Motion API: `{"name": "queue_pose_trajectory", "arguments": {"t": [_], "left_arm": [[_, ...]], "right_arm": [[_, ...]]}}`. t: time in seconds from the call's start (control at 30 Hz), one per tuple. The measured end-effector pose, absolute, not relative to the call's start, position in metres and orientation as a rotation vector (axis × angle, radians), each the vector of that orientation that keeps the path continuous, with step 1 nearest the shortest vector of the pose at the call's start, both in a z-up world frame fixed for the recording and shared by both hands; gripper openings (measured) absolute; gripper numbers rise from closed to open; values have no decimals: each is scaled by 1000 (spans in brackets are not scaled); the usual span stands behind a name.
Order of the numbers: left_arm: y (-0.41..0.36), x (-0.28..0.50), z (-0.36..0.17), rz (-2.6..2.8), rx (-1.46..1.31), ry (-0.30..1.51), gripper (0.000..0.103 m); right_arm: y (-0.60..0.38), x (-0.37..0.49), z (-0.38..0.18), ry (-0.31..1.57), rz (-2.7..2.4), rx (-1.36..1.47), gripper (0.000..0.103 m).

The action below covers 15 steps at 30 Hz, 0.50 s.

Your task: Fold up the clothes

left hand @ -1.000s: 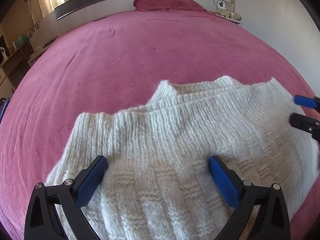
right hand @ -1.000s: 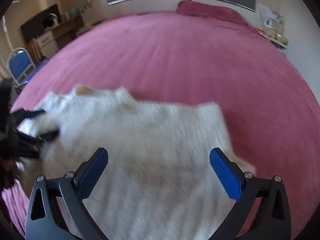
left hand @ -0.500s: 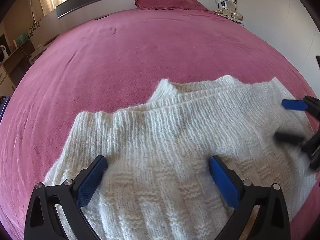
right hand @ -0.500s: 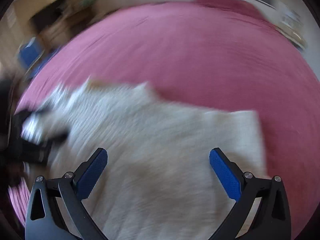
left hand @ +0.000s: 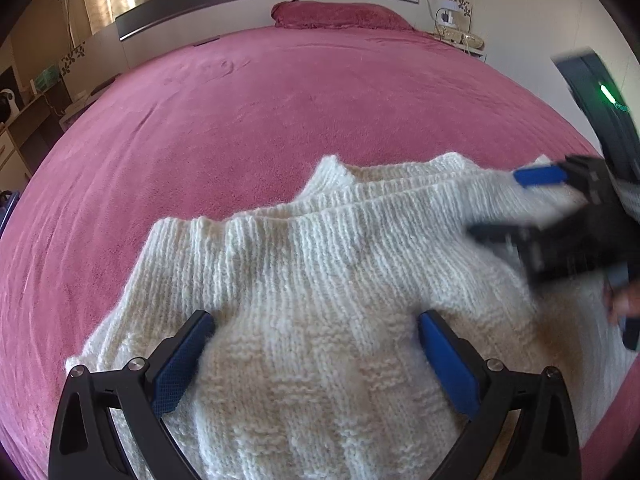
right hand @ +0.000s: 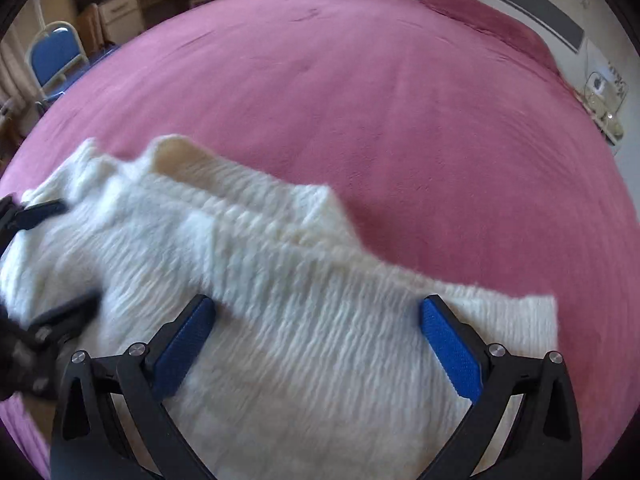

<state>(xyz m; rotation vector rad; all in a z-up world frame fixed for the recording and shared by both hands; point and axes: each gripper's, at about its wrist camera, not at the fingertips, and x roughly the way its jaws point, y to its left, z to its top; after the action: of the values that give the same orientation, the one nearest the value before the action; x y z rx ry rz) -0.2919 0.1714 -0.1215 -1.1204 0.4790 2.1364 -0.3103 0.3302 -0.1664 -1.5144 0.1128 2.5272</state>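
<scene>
L gripper [left hand: 316, 344] sits nearest in my left wrist cam, jaws spread wide w/ nothing clamped between them. Its blue pads [left hand: 182, 362] hang over the cream knit sweater [left hand: 320, 280]; I can't tell if the tips actually touch the wool or just hover above it. The knit fills the whole gap between the fingers.

R gripper [right hand: 316, 344] reads the same in its own cam: jaws wide apart, no cloth pinched, blue pads [right hand: 450, 354] over the sweater [right hand: 280, 300]. That view is smeared w/ motion blur, so contact is unclear there too. From the left cam I see the R gripper [left hand: 520, 204] coming in from the right edge, blurred, one blue pad near the sweater's far right corner and the dark finger lower over the knit. A bit of the person's hand [left hand: 622, 300] shows behind it. From the right cam the L gripper [right hand: 52, 256] shows at the left edge, also spread, over the sweater's left end.

Sweater lies flat-ish on the pink bedspread [left hand: 260, 120], at the near part of the bed, folded so ribbed edges stack in layers along its far side.

Further back: bare bedspread, then a matching pillow [left hand: 340, 16] against the headboard [left hand: 200, 12]. Right cam also picks up a blue chair [right hand: 56, 56] off the bed's left side.
</scene>
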Motion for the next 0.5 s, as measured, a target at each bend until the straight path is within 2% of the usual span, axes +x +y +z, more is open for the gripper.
{"name": "queue_pose_trajectory", "arguments": {"t": [0.07,0.1,0.17,0.3,0.4,0.5], "left_arm": [[167,-290,-117,2153,-1089,463,103],[164,-289,-116,2161,-1073,455,103],[159,-280,-108,2175,-1027,460,103],[152,-247,-101,2098,-994,494,103],[156,-245,-107,2019,-1044,469,103],[166,-279,-102,2009,-1074,410,103]], "right_arm": [[349,-310,-158,243,2474,-1429,103],[358,-305,-153,377,2475,-1398,103],[356,-293,-144,464,2520,-1358,103],[331,-258,-150,164,2488,-1400,103],[340,-237,-160,250,2480,-1332,103],[336,-232,-165,253,2496,-1289,103]]}}
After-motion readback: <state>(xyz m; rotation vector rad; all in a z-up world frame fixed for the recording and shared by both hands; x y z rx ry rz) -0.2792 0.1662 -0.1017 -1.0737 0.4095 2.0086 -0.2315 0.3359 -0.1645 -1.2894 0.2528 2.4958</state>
